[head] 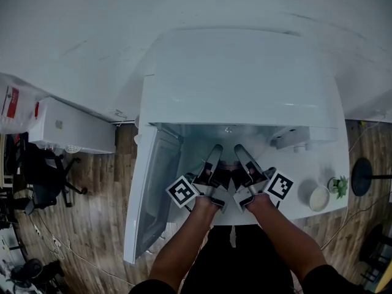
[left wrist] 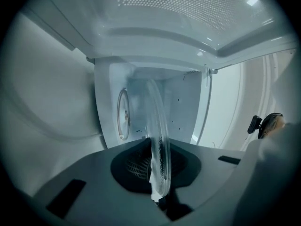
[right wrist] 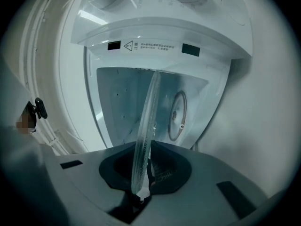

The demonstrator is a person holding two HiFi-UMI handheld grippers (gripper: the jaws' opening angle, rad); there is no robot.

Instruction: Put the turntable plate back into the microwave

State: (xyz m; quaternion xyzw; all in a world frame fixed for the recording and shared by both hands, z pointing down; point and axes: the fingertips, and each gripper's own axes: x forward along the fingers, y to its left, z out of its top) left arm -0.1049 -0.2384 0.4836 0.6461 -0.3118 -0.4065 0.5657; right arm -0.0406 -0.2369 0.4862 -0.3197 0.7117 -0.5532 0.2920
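Observation:
The white microwave (head: 239,78) stands on a white counter with its door (head: 153,188) swung open to the left. Both grippers reach into the mouth of the cavity (head: 228,136), side by side. My left gripper (head: 214,155) is shut on the rim of the clear glass turntable plate (left wrist: 157,126), seen edge-on in the left gripper view between its jaws (left wrist: 159,192). My right gripper (head: 241,155) is shut on the same plate (right wrist: 146,126), with its jaws (right wrist: 141,187) clamping the rim. A round ring (left wrist: 123,114) shows deep inside the cavity beyond the plate.
A small white bowl (head: 318,198) and a little potted plant (head: 339,185) sit on the counter right of the microwave. The open door juts out over the wooden floor. A black office chair (head: 43,176) and a white cabinet (head: 73,127) stand at the left.

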